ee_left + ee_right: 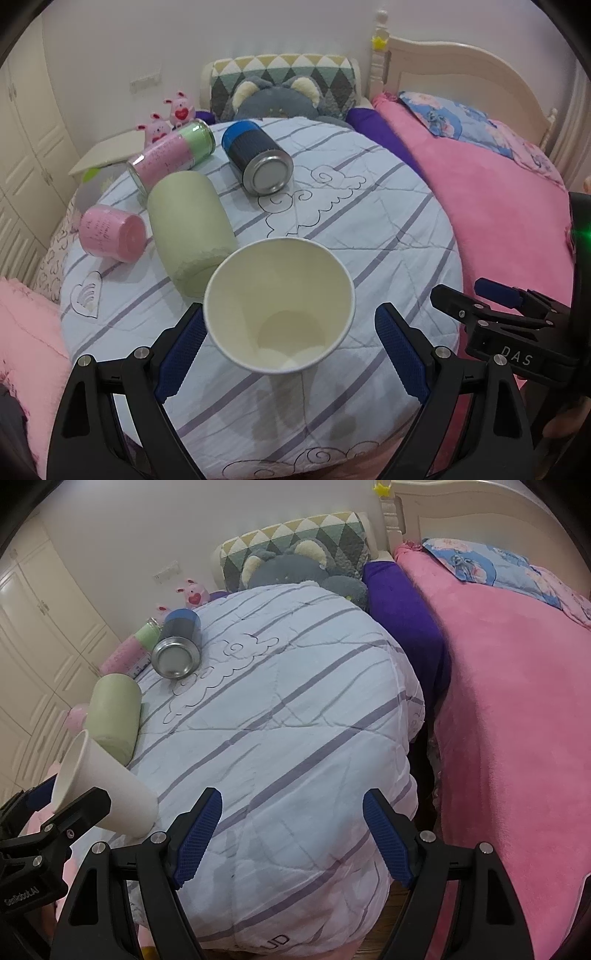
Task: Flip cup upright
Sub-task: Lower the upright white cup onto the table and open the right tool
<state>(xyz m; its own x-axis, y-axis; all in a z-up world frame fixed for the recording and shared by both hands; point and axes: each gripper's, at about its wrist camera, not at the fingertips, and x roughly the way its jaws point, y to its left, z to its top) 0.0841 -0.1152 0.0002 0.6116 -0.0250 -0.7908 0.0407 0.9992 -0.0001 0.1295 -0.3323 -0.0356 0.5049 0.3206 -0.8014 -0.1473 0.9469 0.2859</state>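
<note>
A white paper cup (279, 306) stands upright, mouth up, on the striped quilt (369, 229), a little tilted. My left gripper (291, 350) is open, its blue-padded fingers (181, 354) on either side of the cup with a gap on the right side. In the right wrist view the cup (107, 786) stands at the far left, with the left gripper (44, 819) around it. My right gripper (291, 838) is open and empty over the quilt (295, 701), to the right of the cup; it also shows in the left wrist view (491, 306).
Several cups lie on their sides behind the paper cup: a pale green one (188, 229), a pink one (110, 234), a pink-and-green one (170, 155), a blue-topped steel one (255, 155). A pink blanket (498, 206) lies right. Plush toys (277, 96) sit behind.
</note>
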